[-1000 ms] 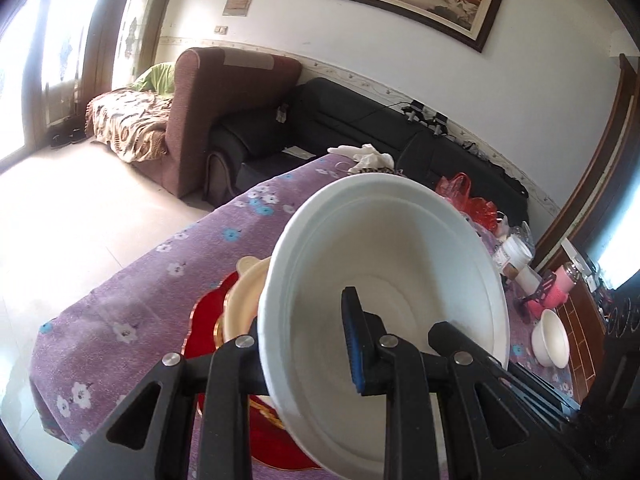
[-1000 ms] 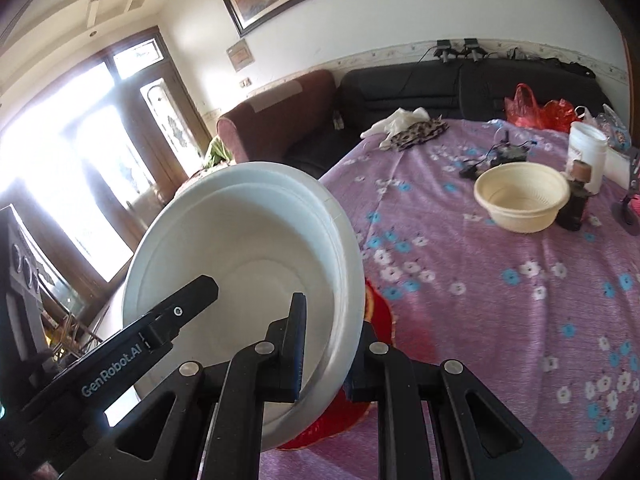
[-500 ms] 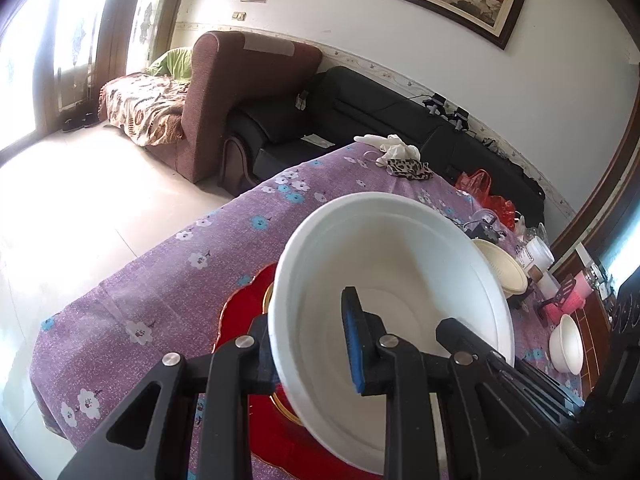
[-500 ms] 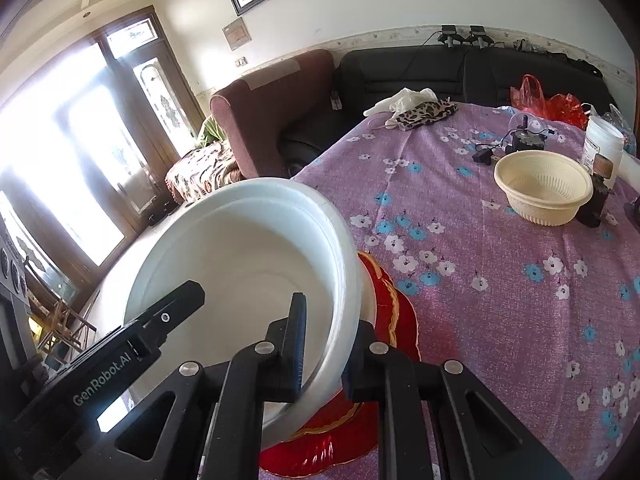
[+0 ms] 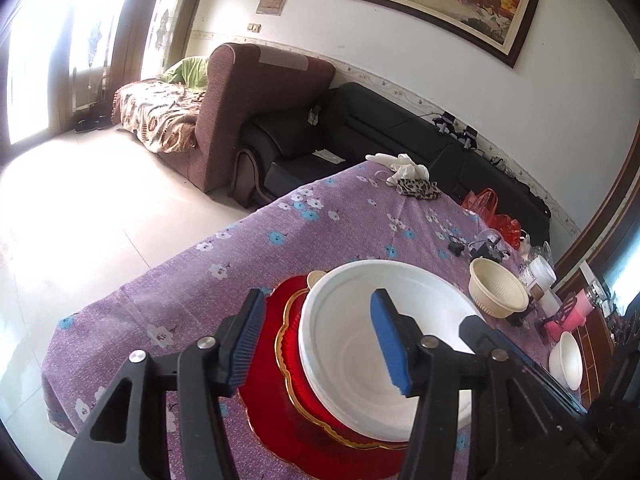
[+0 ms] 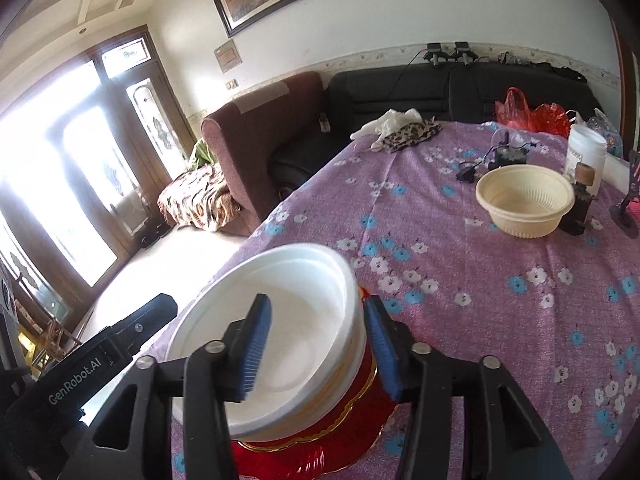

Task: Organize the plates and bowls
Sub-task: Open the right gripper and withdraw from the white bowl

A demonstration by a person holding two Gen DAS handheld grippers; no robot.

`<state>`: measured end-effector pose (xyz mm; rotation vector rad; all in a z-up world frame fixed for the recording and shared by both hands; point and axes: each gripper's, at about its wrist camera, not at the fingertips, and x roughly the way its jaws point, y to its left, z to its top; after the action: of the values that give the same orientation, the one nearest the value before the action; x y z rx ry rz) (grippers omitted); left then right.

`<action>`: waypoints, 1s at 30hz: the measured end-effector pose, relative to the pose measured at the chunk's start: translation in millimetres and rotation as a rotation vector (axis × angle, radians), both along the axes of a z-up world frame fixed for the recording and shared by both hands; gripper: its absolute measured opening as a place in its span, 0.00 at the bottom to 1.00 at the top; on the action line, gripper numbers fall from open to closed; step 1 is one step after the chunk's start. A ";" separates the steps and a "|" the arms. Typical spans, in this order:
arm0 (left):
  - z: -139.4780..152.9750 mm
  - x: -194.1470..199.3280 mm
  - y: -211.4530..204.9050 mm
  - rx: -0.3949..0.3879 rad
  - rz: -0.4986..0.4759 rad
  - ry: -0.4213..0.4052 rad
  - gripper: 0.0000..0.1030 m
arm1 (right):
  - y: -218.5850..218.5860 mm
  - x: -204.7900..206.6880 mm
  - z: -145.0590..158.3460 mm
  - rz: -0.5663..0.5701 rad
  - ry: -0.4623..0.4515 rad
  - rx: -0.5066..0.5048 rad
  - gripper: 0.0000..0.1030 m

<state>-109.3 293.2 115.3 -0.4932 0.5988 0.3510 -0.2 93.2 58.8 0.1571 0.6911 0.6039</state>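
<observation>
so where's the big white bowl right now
The big white bowl sits on the red gold-rimmed plate at the near end of the purple floral tablecloth, between both open grippers.

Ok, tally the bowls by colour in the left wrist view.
White: 2, large white bowl, small white bowl
Cream: 1, cream bowl
Total: 3, cream edge under the large one uncounted.
</observation>
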 end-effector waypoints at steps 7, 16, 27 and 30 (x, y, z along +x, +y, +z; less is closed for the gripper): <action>25.0 -20.3 -23.8 0.148 0.045 -0.059 0.81 | -21.3 -6.5 4.8 -0.033 -0.005 0.028 0.56; 50.0 -36.7 -80.9 0.373 0.028 -0.109 0.92 | -54.7 -14.9 -0.9 -0.073 0.019 0.062 0.57; 50.6 -38.4 -126.5 0.432 -0.069 -0.088 0.93 | -107.4 -26.2 -1.9 -0.136 0.012 0.101 0.63; 49.5 -42.0 -142.1 0.449 -0.102 -0.086 0.93 | -122.6 -26.5 -6.7 -0.158 0.024 0.112 0.63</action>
<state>-151.3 151.1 164.8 -0.0457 0.4412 0.3531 -26.7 -29.4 52.1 0.3205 0.6613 0.4902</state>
